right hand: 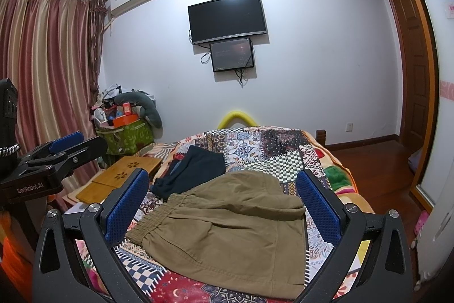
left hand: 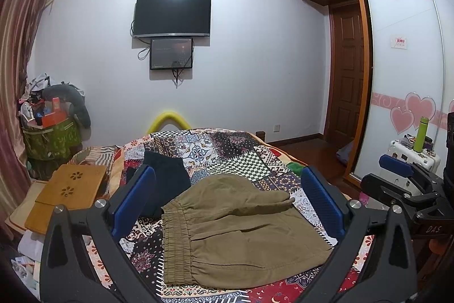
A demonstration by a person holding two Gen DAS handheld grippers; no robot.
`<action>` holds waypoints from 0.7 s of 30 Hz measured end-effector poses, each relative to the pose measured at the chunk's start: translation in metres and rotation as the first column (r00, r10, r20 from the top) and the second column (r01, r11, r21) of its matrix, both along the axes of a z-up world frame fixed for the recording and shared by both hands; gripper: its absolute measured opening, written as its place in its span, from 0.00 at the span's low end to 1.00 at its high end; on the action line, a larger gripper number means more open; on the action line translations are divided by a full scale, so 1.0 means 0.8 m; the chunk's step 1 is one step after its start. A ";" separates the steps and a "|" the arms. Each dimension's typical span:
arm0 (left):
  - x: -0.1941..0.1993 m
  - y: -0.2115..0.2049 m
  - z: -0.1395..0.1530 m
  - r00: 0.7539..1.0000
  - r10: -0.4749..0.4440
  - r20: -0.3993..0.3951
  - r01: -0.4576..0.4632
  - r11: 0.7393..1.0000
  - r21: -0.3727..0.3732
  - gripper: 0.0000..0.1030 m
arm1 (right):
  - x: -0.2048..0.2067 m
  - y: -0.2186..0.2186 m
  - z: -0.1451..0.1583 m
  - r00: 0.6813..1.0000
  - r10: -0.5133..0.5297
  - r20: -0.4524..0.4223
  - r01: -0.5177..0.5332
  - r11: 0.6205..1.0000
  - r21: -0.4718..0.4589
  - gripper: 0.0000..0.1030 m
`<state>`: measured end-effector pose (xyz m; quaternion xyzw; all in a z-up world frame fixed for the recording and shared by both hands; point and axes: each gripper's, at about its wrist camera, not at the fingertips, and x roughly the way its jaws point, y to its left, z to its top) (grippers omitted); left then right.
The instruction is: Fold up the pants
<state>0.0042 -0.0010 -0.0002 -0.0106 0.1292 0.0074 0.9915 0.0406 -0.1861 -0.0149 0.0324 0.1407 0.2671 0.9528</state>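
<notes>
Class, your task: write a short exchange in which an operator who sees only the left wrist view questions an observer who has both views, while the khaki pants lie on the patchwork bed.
Operator: In my view the right gripper shows only side-on at the edge. Is it open?
Observer: Yes. The right gripper has its blue-padded fingers wide apart and holds nothing. The folded khaki cotton pants with the elastic waistband lie ahead between the fingers.
Operator: I cannot see the outside of the left gripper. Is there any marking on it?
Observer: Its black body carries white lettering that reads GenRobot.AI.
</notes>
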 end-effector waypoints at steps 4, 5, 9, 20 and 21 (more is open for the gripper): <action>0.002 0.000 -0.002 1.000 -0.001 -0.001 0.001 1.000 0.000 1.00 | 0.004 -0.003 -0.003 1.000 -0.001 -0.004 0.001 1.000 -0.001 1.00; 0.003 0.000 -0.003 1.000 0.000 -0.002 0.000 1.000 0.000 1.00 | 0.005 -0.004 -0.004 1.000 -0.003 -0.006 0.003 1.000 -0.002 1.00; 0.008 0.000 -0.008 1.000 0.002 -0.012 -0.002 1.000 -0.003 1.00 | 0.007 -0.002 -0.009 1.000 -0.007 -0.012 0.007 1.000 -0.006 1.00; 0.071 0.027 -0.048 0.990 0.028 -0.136 -0.031 0.999 -0.020 1.00 | 0.056 0.004 -0.054 0.993 -0.030 -0.116 0.024 0.998 -0.053 1.00; 0.081 0.032 -0.056 0.987 0.034 -0.159 -0.039 0.999 -0.026 1.00 | 0.060 0.004 -0.059 0.991 -0.032 -0.127 0.025 0.998 -0.057 1.00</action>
